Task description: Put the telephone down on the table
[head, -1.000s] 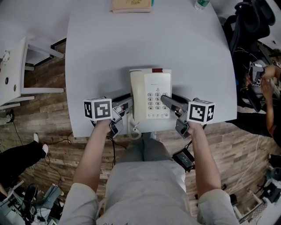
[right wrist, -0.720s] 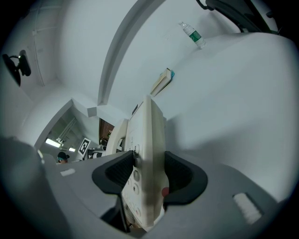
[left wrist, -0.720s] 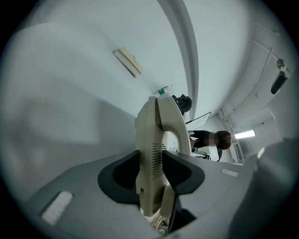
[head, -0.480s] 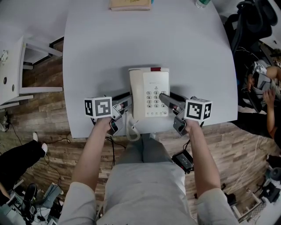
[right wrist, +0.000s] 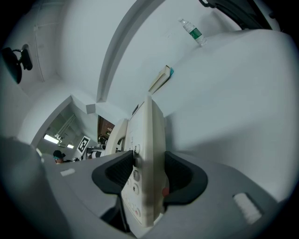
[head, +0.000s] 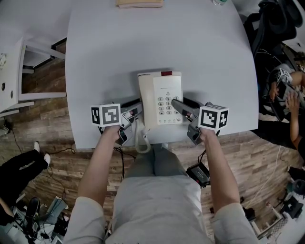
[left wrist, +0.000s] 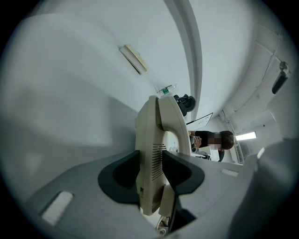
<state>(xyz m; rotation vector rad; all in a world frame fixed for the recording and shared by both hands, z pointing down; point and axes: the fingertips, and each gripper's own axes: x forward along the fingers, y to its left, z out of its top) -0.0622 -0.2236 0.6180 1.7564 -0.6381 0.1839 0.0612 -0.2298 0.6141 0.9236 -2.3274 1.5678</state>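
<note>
A cream telephone with a keypad and a red mark at its far end lies flat over the near part of the pale grey table. My left gripper is shut on its left side, by the handset. My right gripper is shut on its right side, by the keys. In the left gripper view the telephone stands edge-on between the dark pads of the left gripper. The right gripper likewise clamps the telephone. Its coiled cord dangles at the table's front edge. Whether its base touches the table I cannot tell.
A book and a bottle sit at the table's far edge. A white side table stands at the left. At the right are a black chair and a person's hands. A black device lies on the wooden floor.
Both grippers have carried the telephone a little farther in over the table, away from the front edge. Their grip has not changed.
</note>
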